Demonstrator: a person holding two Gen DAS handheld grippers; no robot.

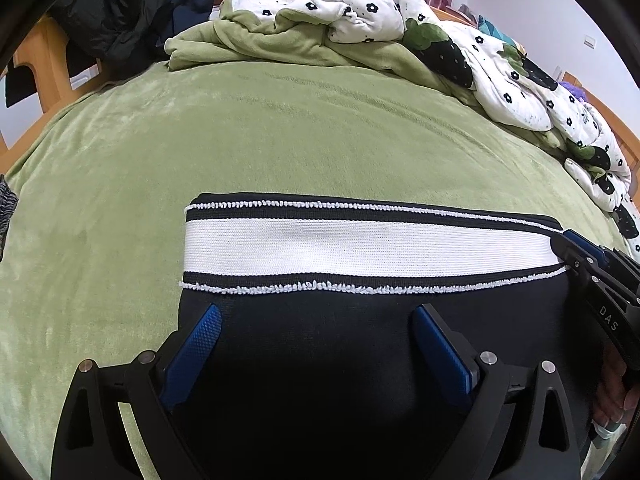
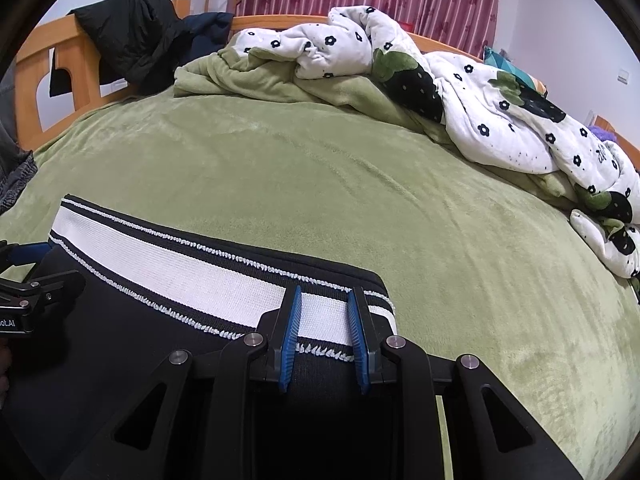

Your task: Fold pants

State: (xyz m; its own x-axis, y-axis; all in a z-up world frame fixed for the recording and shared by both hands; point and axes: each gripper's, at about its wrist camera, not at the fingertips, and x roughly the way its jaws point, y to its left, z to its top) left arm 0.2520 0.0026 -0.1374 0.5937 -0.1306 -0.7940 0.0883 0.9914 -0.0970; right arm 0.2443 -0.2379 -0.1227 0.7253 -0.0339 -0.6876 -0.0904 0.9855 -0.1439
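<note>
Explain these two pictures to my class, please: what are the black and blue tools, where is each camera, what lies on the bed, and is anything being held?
There is no robot here. A person holds a two-finger gripper in each hand, and each one carries a wide-angle camera looking forward along its fingers.

The left wrist view shows the left gripper, its blue pads spread wide over the black pants; it holds nothing. The right gripper appears at that picture's right edge.

In the right wrist view, the right gripper has its pads either side of the white waistband near its right end, part open; whether it pinches the cloth is unclear.

The pants lie flat on a green bed cover. Behind them are a crumpled flowered quilt and a dark jacket over the wooden frame.
</note>
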